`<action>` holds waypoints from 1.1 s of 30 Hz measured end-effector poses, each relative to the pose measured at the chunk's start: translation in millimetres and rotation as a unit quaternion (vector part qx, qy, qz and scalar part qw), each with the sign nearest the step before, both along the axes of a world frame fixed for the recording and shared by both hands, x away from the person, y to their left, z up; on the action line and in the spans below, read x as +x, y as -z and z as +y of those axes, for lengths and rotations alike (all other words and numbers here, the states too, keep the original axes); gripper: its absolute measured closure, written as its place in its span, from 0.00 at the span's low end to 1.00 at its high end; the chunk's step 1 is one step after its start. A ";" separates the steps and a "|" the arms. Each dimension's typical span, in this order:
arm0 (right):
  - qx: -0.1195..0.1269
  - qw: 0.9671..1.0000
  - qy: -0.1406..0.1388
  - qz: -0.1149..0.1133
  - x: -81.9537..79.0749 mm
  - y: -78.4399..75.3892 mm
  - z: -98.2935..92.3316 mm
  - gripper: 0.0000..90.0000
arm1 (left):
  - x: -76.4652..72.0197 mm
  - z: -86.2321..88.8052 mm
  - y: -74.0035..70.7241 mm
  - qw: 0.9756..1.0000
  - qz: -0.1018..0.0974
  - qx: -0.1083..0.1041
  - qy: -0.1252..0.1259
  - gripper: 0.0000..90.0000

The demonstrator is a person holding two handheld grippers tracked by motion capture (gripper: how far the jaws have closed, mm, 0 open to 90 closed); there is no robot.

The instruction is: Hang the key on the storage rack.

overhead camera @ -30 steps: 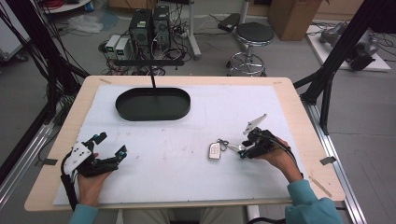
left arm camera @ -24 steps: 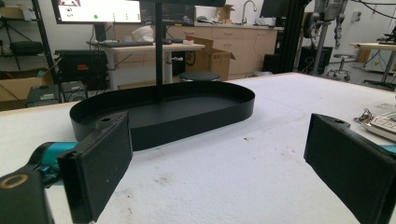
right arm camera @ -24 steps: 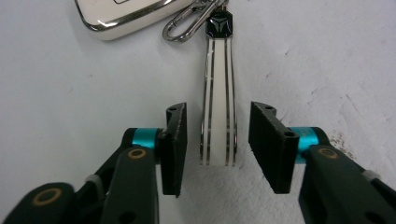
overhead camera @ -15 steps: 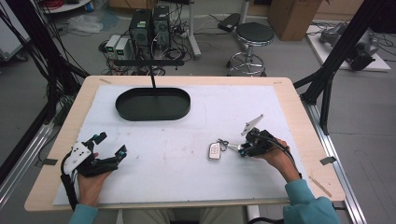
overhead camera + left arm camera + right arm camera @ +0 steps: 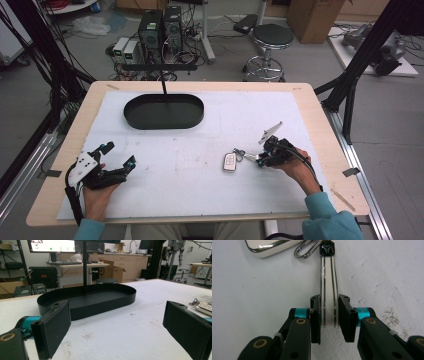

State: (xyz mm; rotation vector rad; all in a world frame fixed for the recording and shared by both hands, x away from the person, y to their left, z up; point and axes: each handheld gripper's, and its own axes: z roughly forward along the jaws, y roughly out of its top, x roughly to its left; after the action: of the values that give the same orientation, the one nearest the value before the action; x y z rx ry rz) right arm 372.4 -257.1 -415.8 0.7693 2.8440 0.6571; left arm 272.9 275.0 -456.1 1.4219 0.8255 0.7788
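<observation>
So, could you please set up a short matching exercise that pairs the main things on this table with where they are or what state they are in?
Things:
1. right gripper
2. left gripper
3. black oval tray
4. white key fob

Places or states:
a. lying flat on the white mat, joined by a metal clip to the strap
b. open, nothing between its pads
c. shut on the striped strap
d. at the far side of the mat, a black post rising from it

Pairs: 1-c, 2-b, 3-d, 4-a
</observation>
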 end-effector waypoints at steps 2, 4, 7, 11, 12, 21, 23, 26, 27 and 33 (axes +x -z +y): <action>0.003 1.000 0.002 -0.001 -0.2 -0.7 0.0 0.83 | 0.0 0.1 0.0 1.000 0.000 0.000 0.001 0.09; 0.008 1.000 0.001 -0.004 0.4 -1.8 -0.6 0.83 | 0.0 0.2 -0.1 1.000 0.001 0.000 0.001 0.09; 0.021 1.000 0.003 -0.009 0.5 -4.4 -1.3 0.83 | 0.1 0.2 0.0 1.000 0.001 -0.001 0.001 0.09; 0.046 0.999 0.006 -0.014 -0.6 -9.0 -1.4 0.83 | 0.0 0.0 0.0 1.000 0.000 -0.001 0.001 0.09; 0.053 0.998 0.005 -0.018 -0.5 -10.0 -1.3 0.83 | 0.0 -0.2 0.0 1.000 -0.001 -0.001 0.002 0.09; 0.119 0.992 -0.018 -0.030 -1.9 -17.3 6.5 0.83 | 2.0 0.7 -1.4 1.000 0.012 0.000 0.014 0.09; 0.144 0.989 -0.022 -0.029 -1.7 -20.0 6.9 0.83 | 3.2 1.1 -2.8 1.000 0.014 -0.005 0.016 0.09; 0.180 0.983 -0.030 -0.033 -2.1 -24.6 8.0 0.83 | 5.7 2.3 -7.6 0.999 0.026 -0.006 0.021 0.09; 0.185 0.982 -0.031 -0.039 -1.9 -25.5 8.3 0.83 | 6.8 2.3 -9.6 0.999 0.026 -0.004 0.022 0.09; 0.217 0.974 -0.048 -0.051 -2.2 -29.7 13.3 0.83 | 14.1 2.3 -24.9 0.998 0.033 0.009 0.044 0.09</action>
State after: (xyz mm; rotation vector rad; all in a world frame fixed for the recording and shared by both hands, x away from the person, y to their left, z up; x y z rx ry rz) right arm 370.3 -243.8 -386.0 0.6264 2.6854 1.3204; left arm 287.1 277.3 -431.2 1.4954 0.8027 0.6778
